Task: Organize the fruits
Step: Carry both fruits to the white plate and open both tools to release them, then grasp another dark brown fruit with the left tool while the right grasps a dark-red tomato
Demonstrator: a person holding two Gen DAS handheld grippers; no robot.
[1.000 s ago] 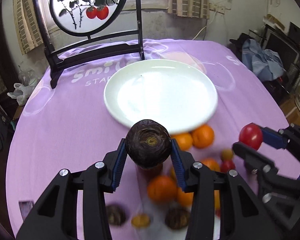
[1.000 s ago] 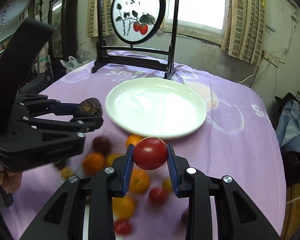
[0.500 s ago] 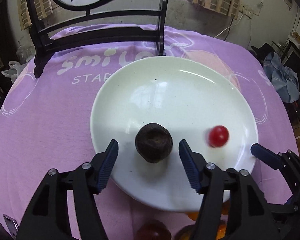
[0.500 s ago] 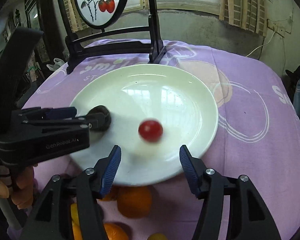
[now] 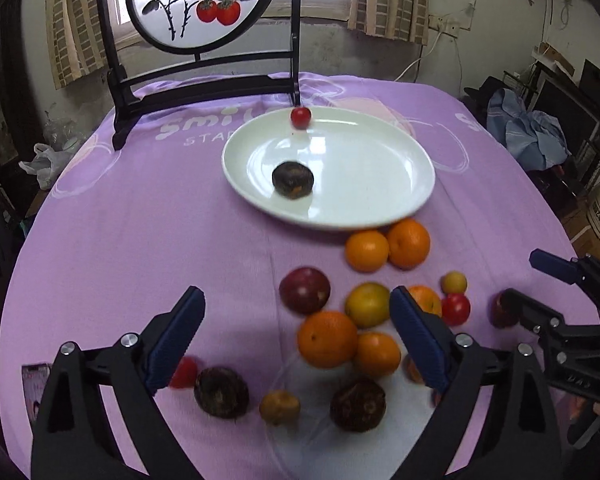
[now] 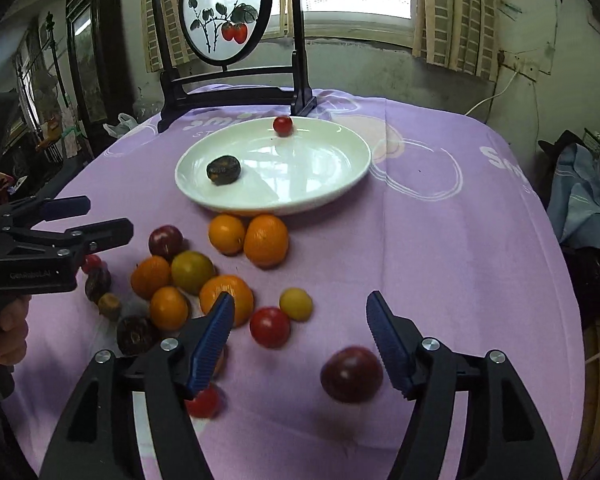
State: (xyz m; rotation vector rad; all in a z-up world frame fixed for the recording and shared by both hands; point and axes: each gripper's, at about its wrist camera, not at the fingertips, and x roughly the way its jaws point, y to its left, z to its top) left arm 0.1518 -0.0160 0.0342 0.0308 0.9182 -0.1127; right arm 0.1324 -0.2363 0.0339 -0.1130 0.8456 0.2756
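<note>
A white plate (image 5: 380, 168) (image 6: 332, 160) lies on the purple cloth. On it are a dark brown fruit (image 5: 292, 179) (image 6: 223, 170) and a small red tomato (image 5: 301, 117) (image 6: 283, 125) at the far rim. Several oranges, tomatoes, plums and dark fruits lie loose in front of the plate, such as an orange (image 5: 327, 338) and a dark red plum (image 6: 351, 374). My left gripper (image 5: 296, 332) (image 6: 84, 216) is open and empty above the pile. My right gripper (image 6: 300, 336) (image 5: 540, 280) is open and empty above the fruit.
A black-framed round screen painted with persimmons (image 5: 204, 4) (image 6: 226, 12) stands at the table's far edge behind the plate. A blue cloth heap (image 5: 528, 132) lies off the table to the right. The table edge curves round on all sides.
Both grippers have let go of their fruits onto the plate and pulled back toward the loose pile. The red tomato has rolled to the plate's far rim.
</note>
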